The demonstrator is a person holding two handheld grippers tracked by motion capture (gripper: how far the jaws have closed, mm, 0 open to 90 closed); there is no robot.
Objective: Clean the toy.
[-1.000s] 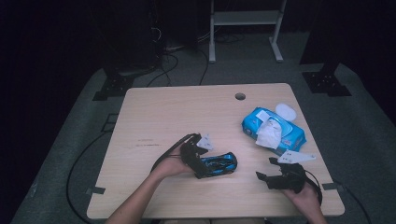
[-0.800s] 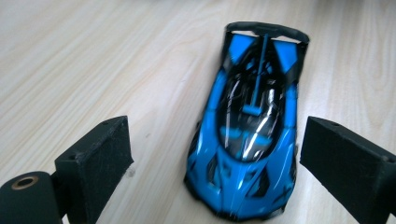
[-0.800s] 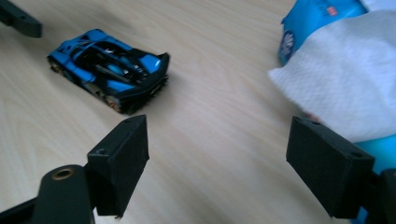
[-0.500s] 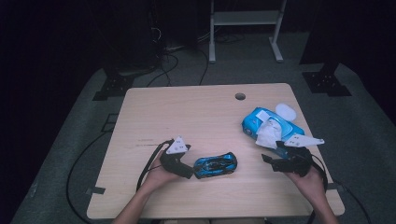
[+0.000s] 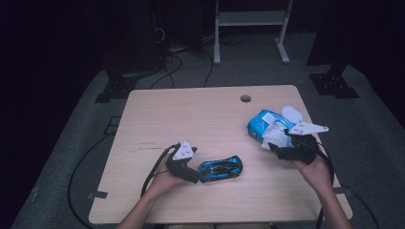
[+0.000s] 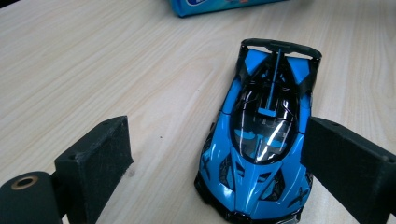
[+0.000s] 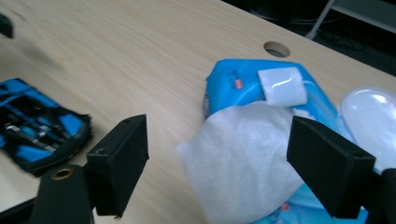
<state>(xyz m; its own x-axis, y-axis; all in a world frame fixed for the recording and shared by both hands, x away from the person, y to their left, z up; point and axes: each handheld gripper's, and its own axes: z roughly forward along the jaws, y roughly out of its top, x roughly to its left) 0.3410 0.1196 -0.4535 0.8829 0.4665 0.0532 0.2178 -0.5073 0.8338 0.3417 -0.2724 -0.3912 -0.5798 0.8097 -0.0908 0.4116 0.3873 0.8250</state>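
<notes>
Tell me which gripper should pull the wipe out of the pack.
Right. The right gripper is open with the wipe between its jaws, at the pack. The left gripper is by the toy car.

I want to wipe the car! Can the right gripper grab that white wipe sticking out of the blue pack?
Probably yes. The right gripper has its jaws open on either side of the white wipe, which sticks up loose from the blue pack. Nothing sits between them.
</notes>
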